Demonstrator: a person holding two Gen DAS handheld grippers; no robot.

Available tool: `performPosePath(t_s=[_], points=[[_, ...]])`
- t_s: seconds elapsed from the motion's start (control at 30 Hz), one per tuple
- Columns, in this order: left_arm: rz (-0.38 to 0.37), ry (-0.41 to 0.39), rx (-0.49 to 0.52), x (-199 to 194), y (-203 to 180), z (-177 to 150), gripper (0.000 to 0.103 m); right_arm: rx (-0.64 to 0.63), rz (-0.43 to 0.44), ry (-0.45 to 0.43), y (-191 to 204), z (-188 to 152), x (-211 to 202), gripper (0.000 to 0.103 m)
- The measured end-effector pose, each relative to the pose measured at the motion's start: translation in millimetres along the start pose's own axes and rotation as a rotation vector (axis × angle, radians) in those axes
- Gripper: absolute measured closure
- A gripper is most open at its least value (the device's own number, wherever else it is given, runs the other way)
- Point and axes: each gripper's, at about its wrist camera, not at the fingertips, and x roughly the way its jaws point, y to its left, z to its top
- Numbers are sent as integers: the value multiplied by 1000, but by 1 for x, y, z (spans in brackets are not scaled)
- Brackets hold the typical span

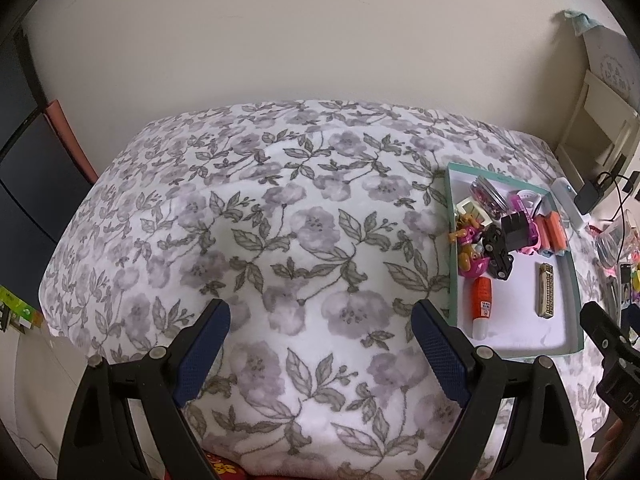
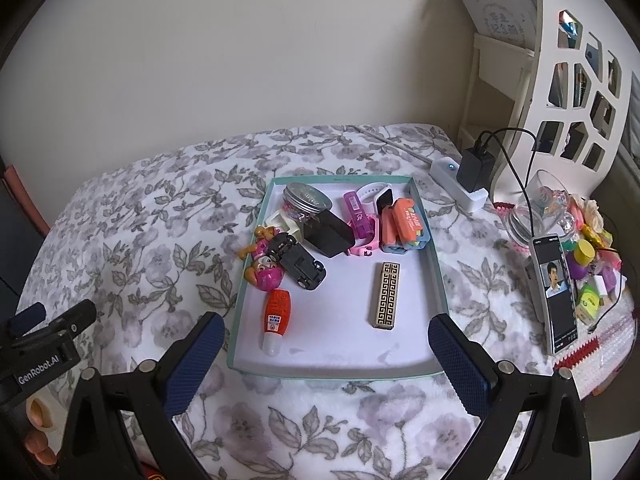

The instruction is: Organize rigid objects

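A shallow teal-rimmed tray (image 2: 436,276) lies on a floral blanket. In it are an orange glue bottle (image 2: 275,314), a gold patterned lighter (image 2: 386,294), a black toy car (image 2: 298,261), a pink dog toy (image 2: 262,262), a black box (image 2: 328,233), a metal-lid jar (image 2: 307,198), pink and orange items (image 2: 402,222). My right gripper (image 2: 324,330) is open and empty at the tray's near edge. My left gripper (image 1: 320,320) is open and empty over bare blanket, left of the tray (image 1: 452,280).
A phone (image 2: 556,292) leans at the right beside a glass (image 2: 540,208) and several small colourful items (image 2: 592,272). A white power strip with a black charger (image 2: 468,176) lies behind the tray. A white shelf (image 2: 560,80) stands at the far right.
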Motion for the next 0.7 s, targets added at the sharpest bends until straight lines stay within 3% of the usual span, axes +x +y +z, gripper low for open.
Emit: performPosePath(t_s=[0.7], points=[[7, -22, -12, -3, -1, 0, 11, -16, -2, 1, 6, 0, 2, 0]])
